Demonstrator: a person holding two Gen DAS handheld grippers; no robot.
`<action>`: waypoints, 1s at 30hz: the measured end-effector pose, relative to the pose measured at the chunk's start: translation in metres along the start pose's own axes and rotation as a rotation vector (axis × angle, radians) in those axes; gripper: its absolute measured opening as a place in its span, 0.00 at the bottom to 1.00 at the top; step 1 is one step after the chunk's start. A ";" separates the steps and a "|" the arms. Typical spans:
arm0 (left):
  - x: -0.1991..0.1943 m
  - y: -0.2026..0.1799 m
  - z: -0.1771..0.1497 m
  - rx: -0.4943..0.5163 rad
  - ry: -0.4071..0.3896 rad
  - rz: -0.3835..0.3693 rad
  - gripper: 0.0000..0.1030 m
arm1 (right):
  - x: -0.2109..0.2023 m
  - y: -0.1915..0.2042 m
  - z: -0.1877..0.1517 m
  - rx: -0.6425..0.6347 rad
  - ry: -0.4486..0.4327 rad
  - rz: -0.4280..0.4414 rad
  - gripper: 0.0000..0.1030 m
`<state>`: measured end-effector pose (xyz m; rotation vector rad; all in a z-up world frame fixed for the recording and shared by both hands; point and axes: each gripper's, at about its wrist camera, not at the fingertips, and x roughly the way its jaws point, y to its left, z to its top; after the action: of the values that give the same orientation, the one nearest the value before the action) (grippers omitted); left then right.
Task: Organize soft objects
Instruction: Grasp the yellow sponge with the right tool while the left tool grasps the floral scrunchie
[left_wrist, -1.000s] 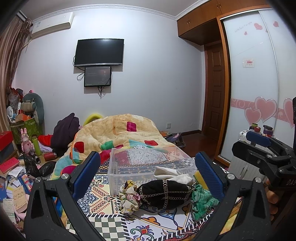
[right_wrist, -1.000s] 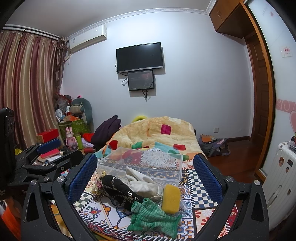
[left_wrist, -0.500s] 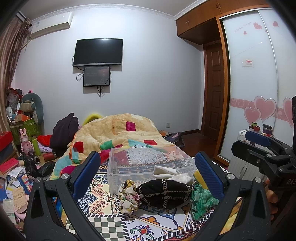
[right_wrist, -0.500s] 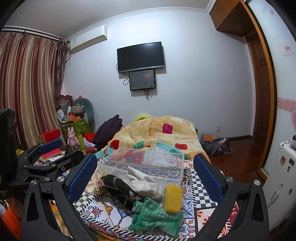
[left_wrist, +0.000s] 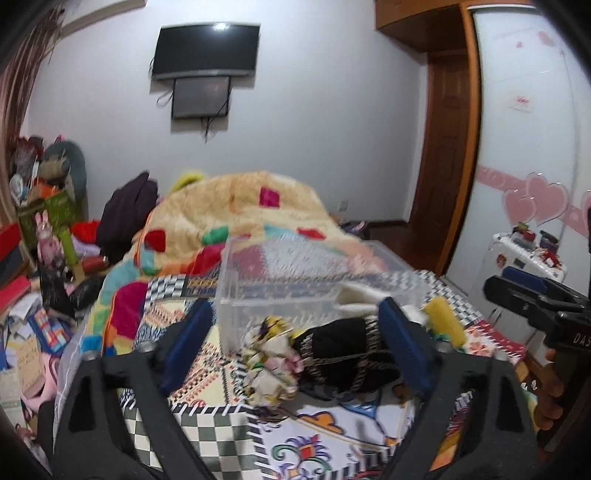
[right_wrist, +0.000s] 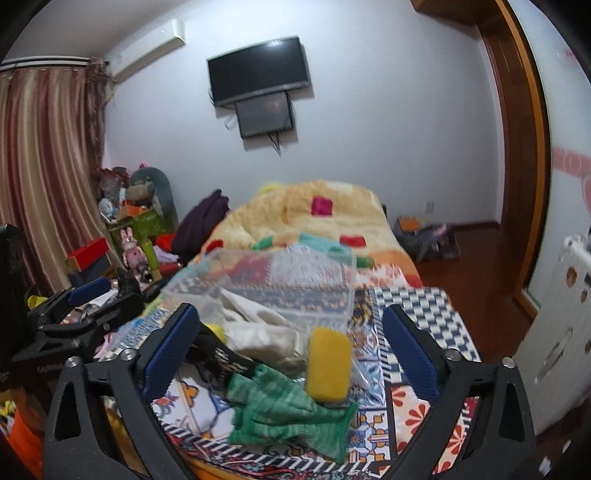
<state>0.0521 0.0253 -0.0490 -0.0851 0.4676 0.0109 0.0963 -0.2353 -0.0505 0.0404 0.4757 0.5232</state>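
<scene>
A clear plastic bin (left_wrist: 295, 280) stands on the patterned bed cover; it also shows in the right wrist view (right_wrist: 280, 288). In front of it lie a floral scrunchie (left_wrist: 271, 354), a black chained pouch (left_wrist: 347, 354), a white cloth (right_wrist: 258, 325), a yellow sponge (right_wrist: 328, 363) and a green knit cloth (right_wrist: 291, 413). My left gripper (left_wrist: 295, 347) is open and empty, its fingers either side of the scrunchie and pouch. My right gripper (right_wrist: 291, 347) is open and empty above the sponge and green cloth.
A yellow patchwork quilt (left_wrist: 236, 210) is heaped behind the bin. Clutter and toys (left_wrist: 44, 236) fill the floor at the left. A wardrobe with heart stickers (left_wrist: 532, 147) and a white radiator (right_wrist: 561, 332) stand at the right.
Both grippers have moved forward and tilted down toward the pile; the soft objects now sit closer between the fingers. Nothing has been taken hold of.
</scene>
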 end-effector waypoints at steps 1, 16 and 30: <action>0.006 0.003 -0.002 -0.012 0.017 0.007 0.82 | 0.004 -0.004 -0.002 0.009 0.017 -0.006 0.86; 0.057 0.032 -0.028 -0.116 0.172 0.000 0.50 | 0.044 -0.025 -0.024 0.105 0.236 -0.018 0.47; 0.046 0.033 -0.024 -0.104 0.162 -0.033 0.03 | 0.028 -0.018 -0.012 0.087 0.144 0.008 0.30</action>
<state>0.0816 0.0557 -0.0941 -0.1967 0.6275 -0.0046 0.1206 -0.2379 -0.0757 0.0886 0.6393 0.5150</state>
